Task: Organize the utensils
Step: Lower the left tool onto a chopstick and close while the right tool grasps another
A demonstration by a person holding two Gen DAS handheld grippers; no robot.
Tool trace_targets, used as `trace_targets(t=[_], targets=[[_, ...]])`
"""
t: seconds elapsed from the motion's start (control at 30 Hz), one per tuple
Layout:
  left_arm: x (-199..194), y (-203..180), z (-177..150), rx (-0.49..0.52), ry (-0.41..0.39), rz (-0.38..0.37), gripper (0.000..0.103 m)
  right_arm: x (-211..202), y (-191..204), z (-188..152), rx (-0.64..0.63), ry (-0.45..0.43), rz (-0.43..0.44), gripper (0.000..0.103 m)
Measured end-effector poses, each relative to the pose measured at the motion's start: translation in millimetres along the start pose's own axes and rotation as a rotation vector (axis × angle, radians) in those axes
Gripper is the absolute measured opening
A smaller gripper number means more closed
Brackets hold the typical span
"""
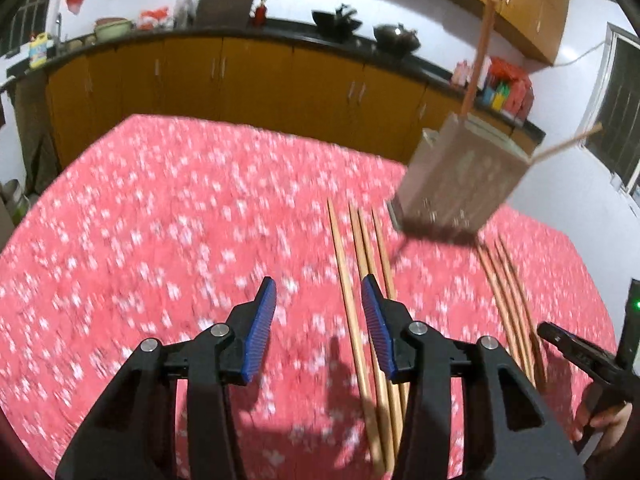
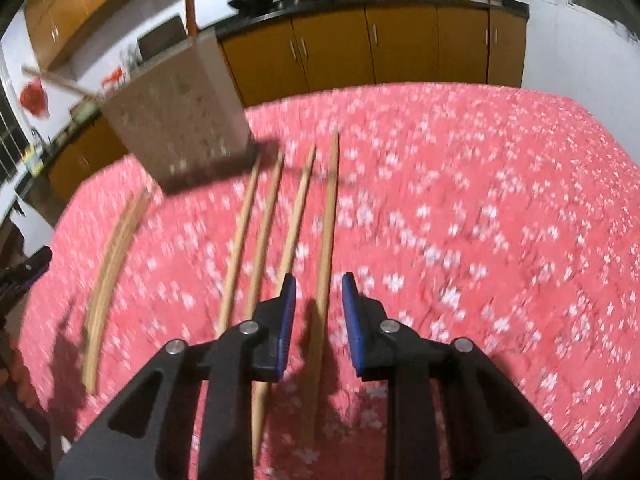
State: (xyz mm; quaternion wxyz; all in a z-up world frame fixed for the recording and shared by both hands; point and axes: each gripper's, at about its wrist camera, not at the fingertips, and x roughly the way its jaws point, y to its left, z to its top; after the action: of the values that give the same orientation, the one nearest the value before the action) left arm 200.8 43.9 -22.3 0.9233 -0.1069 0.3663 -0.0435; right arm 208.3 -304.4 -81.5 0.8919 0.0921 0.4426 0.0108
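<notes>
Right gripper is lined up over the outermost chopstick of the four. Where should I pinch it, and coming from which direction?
Pinch the chopstick mid-shaft, descending from above with the right gripper straddling it. It lies flat on the tablecloth, running along the fingers' line, with a gap to its neighbour for the inner finger.

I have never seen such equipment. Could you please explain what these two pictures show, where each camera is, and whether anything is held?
Each picture comes from a camera on a hand-held gripper, looking forward along its two blue-padded fingers. The left gripper and the right gripper are both open and hold nothing. Below lies a red flowered tablecloth with loose wooden chopsticks in two groups. A metal holder stands behind them, already containing two chopsticks. The right gripper straddles one chopstick without closing on it.
</notes>
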Motion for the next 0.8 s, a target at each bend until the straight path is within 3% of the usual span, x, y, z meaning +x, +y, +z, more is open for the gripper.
trace_targets(t=[0.1, 0.47, 0.67, 0.8], targets=[[5, 1, -12, 0.015, 0.026, -0.022, 0.042, 1, 0, 0, -0.021, -0.016, -0.040, 0.008], [18, -13, -35, 0.048, 0.118, -0.091, 0.025, 0, -14, -1, 0.024, -0.032, -0.076, 0.008], [32, -18, -42, 0.090, 0.153, -0.042, 0.015, 0, -12, -1, 0.013, -0.033, -0.080, 0.008], [35, -19, -43, 0.112, 0.149, -0.020, 0.015, 1, -8, -2, -0.013, -0.034, -0.083, 0.010]])
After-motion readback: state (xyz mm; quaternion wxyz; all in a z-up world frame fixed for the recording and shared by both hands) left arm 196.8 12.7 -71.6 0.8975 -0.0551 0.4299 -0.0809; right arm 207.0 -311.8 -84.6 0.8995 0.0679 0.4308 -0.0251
